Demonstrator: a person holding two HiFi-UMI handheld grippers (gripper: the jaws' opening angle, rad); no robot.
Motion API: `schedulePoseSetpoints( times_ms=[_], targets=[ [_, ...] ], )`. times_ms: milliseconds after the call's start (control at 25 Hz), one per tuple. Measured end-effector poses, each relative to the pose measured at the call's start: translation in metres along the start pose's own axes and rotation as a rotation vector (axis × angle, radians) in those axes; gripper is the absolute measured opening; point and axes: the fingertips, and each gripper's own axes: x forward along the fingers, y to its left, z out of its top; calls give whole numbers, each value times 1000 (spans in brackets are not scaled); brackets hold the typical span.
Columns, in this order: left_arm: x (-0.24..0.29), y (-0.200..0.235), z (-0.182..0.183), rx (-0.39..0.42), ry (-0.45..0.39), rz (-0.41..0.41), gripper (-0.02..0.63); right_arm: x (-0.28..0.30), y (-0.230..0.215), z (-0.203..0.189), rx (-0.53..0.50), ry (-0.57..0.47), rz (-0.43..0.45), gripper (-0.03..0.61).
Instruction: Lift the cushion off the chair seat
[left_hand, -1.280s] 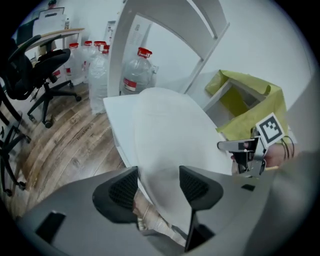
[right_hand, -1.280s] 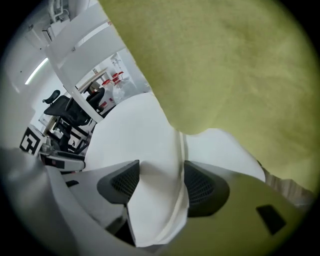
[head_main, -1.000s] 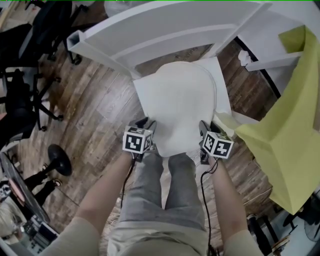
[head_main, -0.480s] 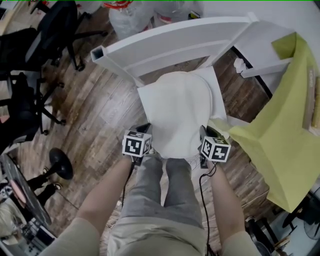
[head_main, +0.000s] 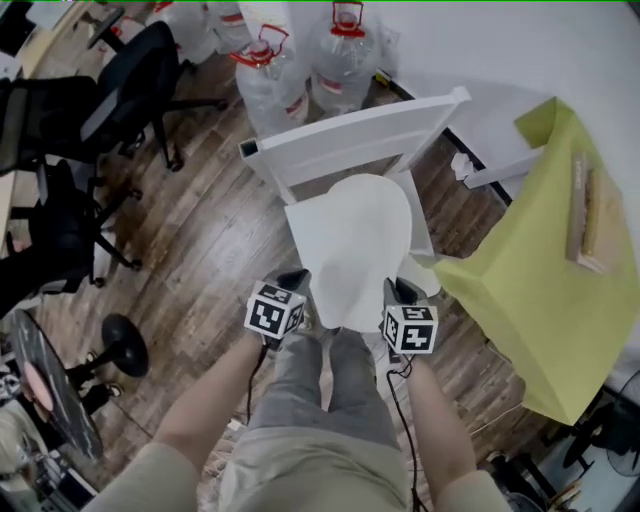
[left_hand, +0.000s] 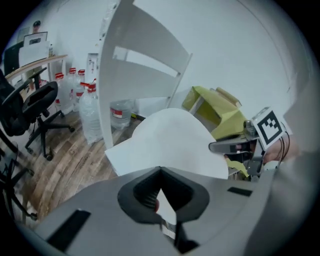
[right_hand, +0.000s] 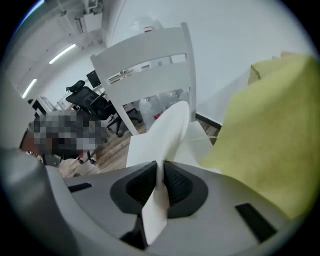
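A white cushion (head_main: 358, 245) tilts up off the seat (head_main: 298, 218) of a white wooden chair (head_main: 350, 135), its near edge raised and its far end still over the seat. My left gripper (head_main: 298, 282) is shut on the cushion's near left edge. My right gripper (head_main: 399, 292) is shut on the near right edge. In the left gripper view the cushion (left_hand: 167, 142) spreads out past the closed jaws of the left gripper (left_hand: 159, 172), and the right gripper (left_hand: 235, 146) shows at the far side. In the right gripper view the right gripper (right_hand: 161, 167) pinches a thin fold of cushion (right_hand: 172, 125).
A table under a yellow-green cloth (head_main: 530, 290) stands close on the right, with a flat wooden board (head_main: 590, 210) on it. Large water bottles (head_main: 265, 80) stand behind the chair. Black office chairs (head_main: 120, 70) fill the left. My legs (head_main: 330, 390) are just in front of the seat.
Both grippers closed on the cushion's near edge and rose together. The cushion's front has come up off the seat, and more of the room now shows around the chair.
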Motion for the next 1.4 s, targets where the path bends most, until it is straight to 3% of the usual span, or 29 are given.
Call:
schedulePoseSetpoints(
  times_ms=[120,480,600,680,720,960,1400],
  targets=[
    [-12,-25,11,31,3,-17,18,-22,18,6,-4,13,15,60],
    [-70,-28,21,-86,-54,10,21,-133,62,73,-27,-121,104,55],
    [-83,-31,33,-124,-94,-30,45,-178,68,99,-65,-166,136,54],
    [-92,-36,42,-136,-114,-54,162,-207,72,113,-98,-198,146,54],
    [-97,-39,45,-143,-121,-65,175,-221,75,118,-109,-211,151,55],
    [-122,-57,71,-179,-178,-134,220,-289,97,146,-118,-308,214,54],
    [-187,-89,130,-260,-453,-383,236,-380,111,178,-131,-501,369,54]
  ],
)
